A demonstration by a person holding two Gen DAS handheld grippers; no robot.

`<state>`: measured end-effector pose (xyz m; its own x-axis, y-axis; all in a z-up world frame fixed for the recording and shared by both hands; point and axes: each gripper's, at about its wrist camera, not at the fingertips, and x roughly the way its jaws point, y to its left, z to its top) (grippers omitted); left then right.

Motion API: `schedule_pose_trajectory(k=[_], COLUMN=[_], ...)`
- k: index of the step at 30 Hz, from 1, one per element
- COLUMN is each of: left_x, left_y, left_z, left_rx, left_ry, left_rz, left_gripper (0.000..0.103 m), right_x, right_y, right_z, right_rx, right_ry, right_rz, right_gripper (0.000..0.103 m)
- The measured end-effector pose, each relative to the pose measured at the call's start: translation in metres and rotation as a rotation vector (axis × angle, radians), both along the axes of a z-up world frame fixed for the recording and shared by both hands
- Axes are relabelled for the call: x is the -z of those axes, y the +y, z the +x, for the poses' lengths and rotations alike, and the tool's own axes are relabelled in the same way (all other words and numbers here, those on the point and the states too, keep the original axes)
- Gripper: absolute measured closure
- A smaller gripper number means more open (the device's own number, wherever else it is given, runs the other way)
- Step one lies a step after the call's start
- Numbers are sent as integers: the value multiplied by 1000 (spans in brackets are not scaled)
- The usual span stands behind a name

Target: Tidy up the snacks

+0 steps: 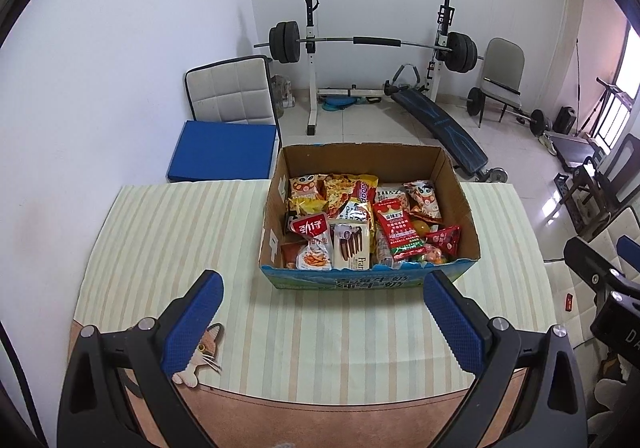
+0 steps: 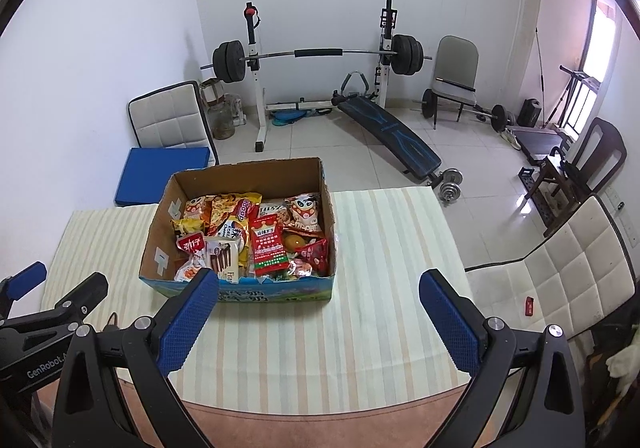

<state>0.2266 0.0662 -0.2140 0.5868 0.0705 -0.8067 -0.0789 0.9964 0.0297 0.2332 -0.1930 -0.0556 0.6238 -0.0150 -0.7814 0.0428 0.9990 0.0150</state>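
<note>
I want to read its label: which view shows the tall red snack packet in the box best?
The left wrist view: the tall red snack packet appears larger and nearer centre. The right wrist view shows it smaller, still unobstructed.

Even daylight from the window (image 2: 596, 48) at right, pinkish glare beside it, glossy floor reflections nearby, sharp focus, fisheye bending (black vignette corners).

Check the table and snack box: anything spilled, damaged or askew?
Nothing spilled: every snack sits inside the cardboard box. The box's near top edge is ragged, torn rather than cut. The packets lie jumbled and overlapping. The box sits slightly askew on the striped tablecloth. Both grippers, left and right, are open and empty.
</note>
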Motion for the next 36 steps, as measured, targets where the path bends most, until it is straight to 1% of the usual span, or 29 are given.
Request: schedule_pose_trajectory(k=[8,15,36], left_x=[0,-5,-7], left_y=[0,3,3], left_z=[-1,-1,-2], left_rx=[-2,10,13], left_ry=[3,-15,-8], left_rz=[1,6,4], left_gripper=[0,0,0], right_x=[1,2,-1], right_y=[1,4,4], right_z=[1,-1,-5], right_rx=[-3,-5,-15], right_ry=[-2,-1,-2], right_rz=[1,9,1], right_gripper=[1,1,1])
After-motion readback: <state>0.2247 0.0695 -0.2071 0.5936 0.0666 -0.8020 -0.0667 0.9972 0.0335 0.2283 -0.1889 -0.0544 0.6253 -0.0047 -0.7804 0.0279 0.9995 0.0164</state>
